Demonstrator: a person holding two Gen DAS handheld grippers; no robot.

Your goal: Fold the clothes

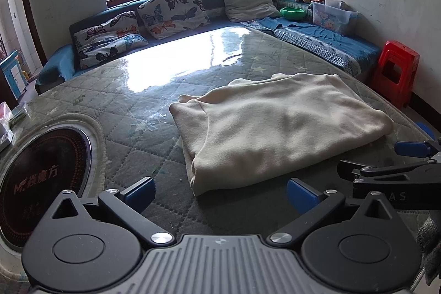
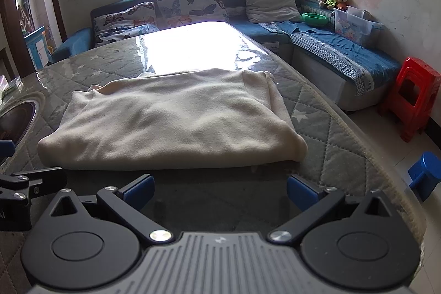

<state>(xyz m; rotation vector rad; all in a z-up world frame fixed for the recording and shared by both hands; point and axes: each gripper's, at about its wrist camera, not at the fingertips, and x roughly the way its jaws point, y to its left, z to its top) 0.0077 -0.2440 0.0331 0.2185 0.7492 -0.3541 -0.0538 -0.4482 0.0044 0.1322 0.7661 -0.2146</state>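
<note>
Cream fleece garment (image 2: 168,117), folded on the quilted surface (image 2: 328,145) beside the inset cooktop (image 1: 41,181), looks soft, light and floppy, best pinched at its near corners by the left gripper (image 1: 220,194) and right gripper (image 2: 220,192), both spread apart and empty.

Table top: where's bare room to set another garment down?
Free: the glossy stretch between the folded cream garment and the butterfly pillows, and the quilted strip between garment and round cooktop. Crowded: near edge, by both grippers.

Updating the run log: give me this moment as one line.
garment: cream, folded, flat on table | left gripper: open, empty, before near edge | right gripper: open, empty, before near edge
</note>
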